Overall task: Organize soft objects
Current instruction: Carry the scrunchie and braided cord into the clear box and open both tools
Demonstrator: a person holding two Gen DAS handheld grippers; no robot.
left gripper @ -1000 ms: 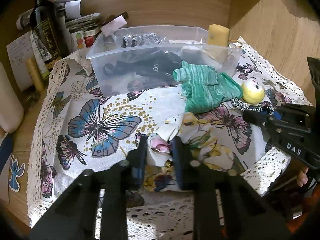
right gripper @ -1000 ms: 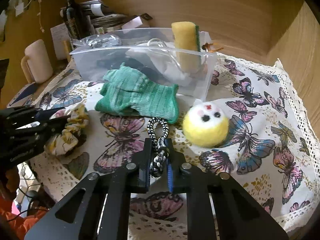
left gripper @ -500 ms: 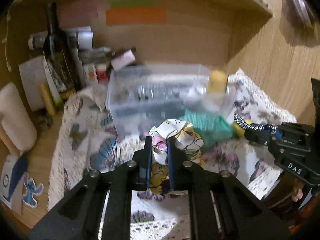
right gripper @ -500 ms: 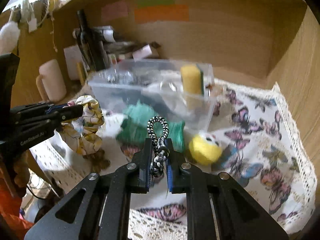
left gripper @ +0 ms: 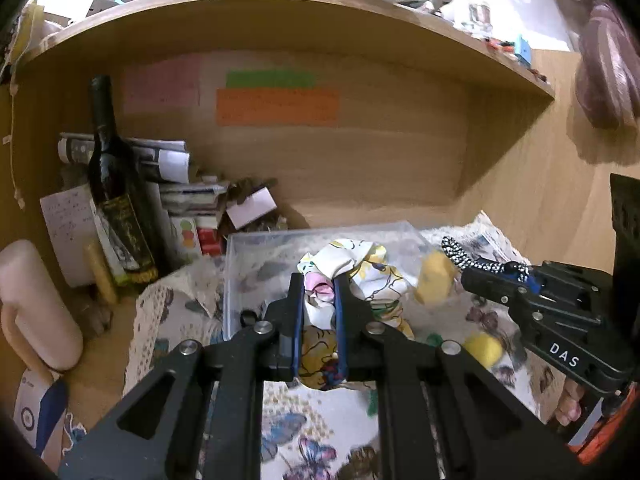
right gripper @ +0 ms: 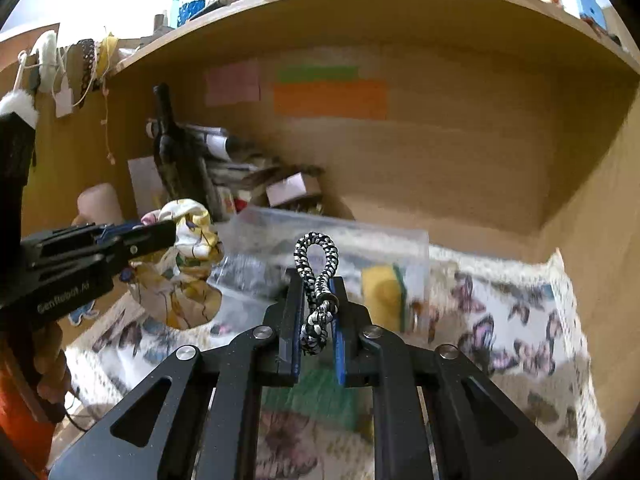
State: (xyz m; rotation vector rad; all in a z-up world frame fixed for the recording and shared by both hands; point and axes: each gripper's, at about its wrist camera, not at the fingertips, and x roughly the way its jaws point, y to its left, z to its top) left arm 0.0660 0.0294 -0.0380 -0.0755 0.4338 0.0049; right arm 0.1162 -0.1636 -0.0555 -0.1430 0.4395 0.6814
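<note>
My left gripper [left gripper: 318, 284] is shut on a floral fabric scrunchie [left gripper: 360, 268] and holds it in the air in front of the clear plastic bin [left gripper: 248, 248]. It also shows in the right wrist view [right gripper: 192, 240]. My right gripper [right gripper: 316, 284] is shut on a black-and-white braided rope loop [right gripper: 316, 264], held up above the table; the loop also shows in the left wrist view [left gripper: 460, 254]. A yellow sponge [right gripper: 384, 288] stands inside the bin [right gripper: 400, 240]. A green knitted cloth [right gripper: 320, 392] and a yellow ball [left gripper: 482, 348] lie on the butterfly tablecloth [right gripper: 520, 344].
A dark wine bottle [left gripper: 116, 184], stacked papers and boxes [left gripper: 192, 200] and a pale mug [left gripper: 32, 304] stand at the back left. A wooden shelf [left gripper: 280, 12] hangs overhead and a wooden wall [right gripper: 600, 220] closes the right side.
Both grippers have risen from the table, carrying the scrunchie and the rope loop up to bin height. The views now tilt up toward the shelf.
</note>
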